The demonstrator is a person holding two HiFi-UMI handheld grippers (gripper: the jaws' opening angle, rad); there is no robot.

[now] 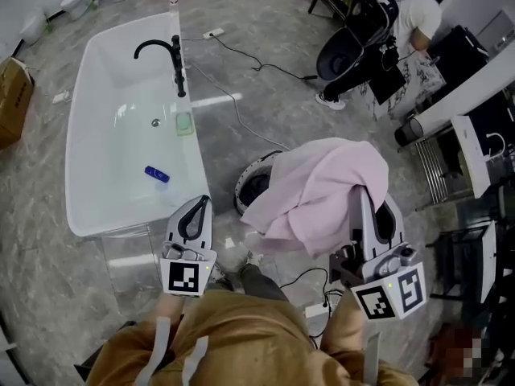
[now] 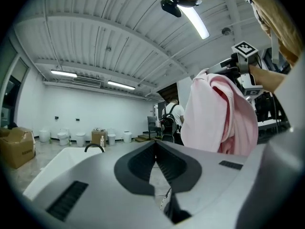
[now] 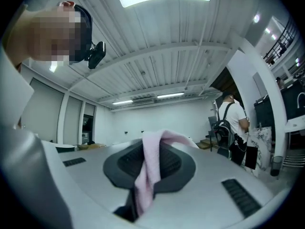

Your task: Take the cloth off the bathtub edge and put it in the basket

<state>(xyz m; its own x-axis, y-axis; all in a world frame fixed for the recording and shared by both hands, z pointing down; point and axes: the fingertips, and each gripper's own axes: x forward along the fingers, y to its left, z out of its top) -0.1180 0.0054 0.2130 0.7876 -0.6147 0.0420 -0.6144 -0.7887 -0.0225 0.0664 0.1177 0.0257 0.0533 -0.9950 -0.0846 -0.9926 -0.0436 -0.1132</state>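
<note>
A pink cloth (image 1: 322, 191) hangs in the air from my right gripper (image 1: 364, 191), whose jaws are shut on a fold of it; the right gripper view shows the pink cloth (image 3: 148, 171) pinched between the dark pads. Below the cloth, half hidden by it, stands a round white basket (image 1: 253, 185) on the floor. My left gripper (image 1: 199, 203) is shut and holds nothing, just right of the white bathtub (image 1: 96, 143). From the left gripper view the cloth (image 2: 219, 116) hangs to the right and the bathtub (image 2: 62, 161) lies low on the left.
The bathtub carries a black faucet (image 1: 170, 55), a green soap dish (image 1: 184, 123) and a small blue item (image 1: 157, 174). Cables (image 1: 241, 103) trail over the grey floor. A person (image 1: 378, 22) stands at the back right beside racks (image 1: 471, 159). A cardboard box (image 1: 12, 95) sits far left.
</note>
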